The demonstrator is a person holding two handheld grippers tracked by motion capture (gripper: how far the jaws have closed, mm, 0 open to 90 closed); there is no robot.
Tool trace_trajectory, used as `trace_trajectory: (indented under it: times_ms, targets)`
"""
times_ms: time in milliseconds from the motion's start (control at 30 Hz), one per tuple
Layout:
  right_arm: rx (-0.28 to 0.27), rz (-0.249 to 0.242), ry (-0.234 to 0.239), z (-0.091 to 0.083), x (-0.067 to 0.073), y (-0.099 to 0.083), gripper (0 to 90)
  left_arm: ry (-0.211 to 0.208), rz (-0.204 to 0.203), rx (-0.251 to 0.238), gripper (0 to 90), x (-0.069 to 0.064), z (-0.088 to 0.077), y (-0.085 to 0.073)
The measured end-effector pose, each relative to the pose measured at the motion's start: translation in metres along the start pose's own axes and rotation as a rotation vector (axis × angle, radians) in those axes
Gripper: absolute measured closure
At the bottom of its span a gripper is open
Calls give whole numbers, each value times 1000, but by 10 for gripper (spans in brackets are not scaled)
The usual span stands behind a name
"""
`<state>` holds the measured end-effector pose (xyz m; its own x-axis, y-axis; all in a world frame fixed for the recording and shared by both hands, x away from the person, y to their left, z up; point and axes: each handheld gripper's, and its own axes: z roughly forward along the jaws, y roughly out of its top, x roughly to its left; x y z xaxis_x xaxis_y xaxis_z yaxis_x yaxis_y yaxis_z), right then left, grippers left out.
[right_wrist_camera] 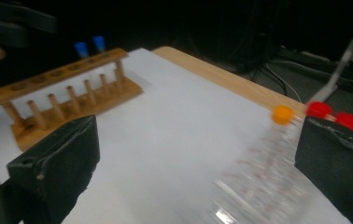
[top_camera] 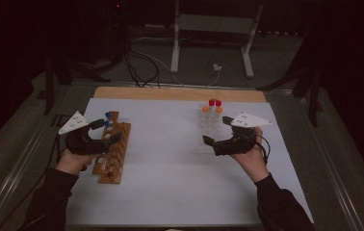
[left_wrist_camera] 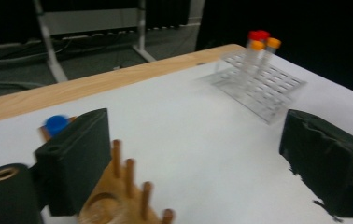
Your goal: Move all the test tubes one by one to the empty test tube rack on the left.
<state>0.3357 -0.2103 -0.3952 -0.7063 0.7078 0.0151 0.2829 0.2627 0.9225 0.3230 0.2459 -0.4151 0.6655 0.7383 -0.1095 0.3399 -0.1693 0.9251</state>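
Observation:
A wooden tube rack (top_camera: 114, 153) stands at the left of the white mat, with two blue-capped tubes (top_camera: 108, 119) at its far end. My left gripper (top_camera: 109, 131) hovers over this rack. In the left gripper view its jaws (left_wrist_camera: 193, 163) stand wide open with nothing between them, the rack's pegs (left_wrist_camera: 118, 196) just below. A clear plastic rack (top_camera: 211, 127) at the right holds red-capped tubes (top_camera: 214, 102) and orange-capped tubes (top_camera: 205, 109). My right gripper (top_camera: 212, 146) is at that rack's near end, open and empty (right_wrist_camera: 193, 163), with the clear rack (right_wrist_camera: 258, 182) blurred below it.
The white mat (top_camera: 170, 168) covers a wooden table whose bare far edge (top_camera: 180, 93) shows. Beyond it are a white metal stand (top_camera: 175, 48) and cables on the floor. The person's forearms enter from the bottom corners.

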Motion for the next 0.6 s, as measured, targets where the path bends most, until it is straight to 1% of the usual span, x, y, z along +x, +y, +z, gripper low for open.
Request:
trace_trajectory:
  times_ms: [33,100,167,233,267,333,400,433,467,500,567,600]
  targets:
    - [8,11,-32,0,-6,-1,0,-16,8,2,35,-4,1,0]
    - [30,29,-59,2,-17,-5,2,-30,17,0,22,-10,2,-1]
    - [39,50,-90,5,-27,-10,85,-43,26,9,20,-16,3,-1]
    - [56,74,-122,10,-38,-15,91,-57,29,9,20,-20,5,-2]
    - [65,90,-128,13,-43,-17,97,-62,30,8,20,-22,5,-2]
    - [83,100,-142,20,-51,-22,169,-72,40,10,20,-26,6,-2]
    - [94,114,-154,28,-59,-27,201,-92,43,4,20,-29,6,-2]
    - [106,119,-156,32,-62,-30,253,-93,44,5,20,-30,6,-1]
    - [116,121,-157,36,-65,-32,283,-96,46,5,20,-31,6,-2]
    - [120,133,-164,40,-68,-34,287,-111,47,6,20,-32,7,-2]
    - [129,137,-178,47,-72,-37,381,-107,57,14,20,-34,8,-2]
    - [128,142,-185,50,-74,-38,395,-114,55,14,20,-34,8,-3]
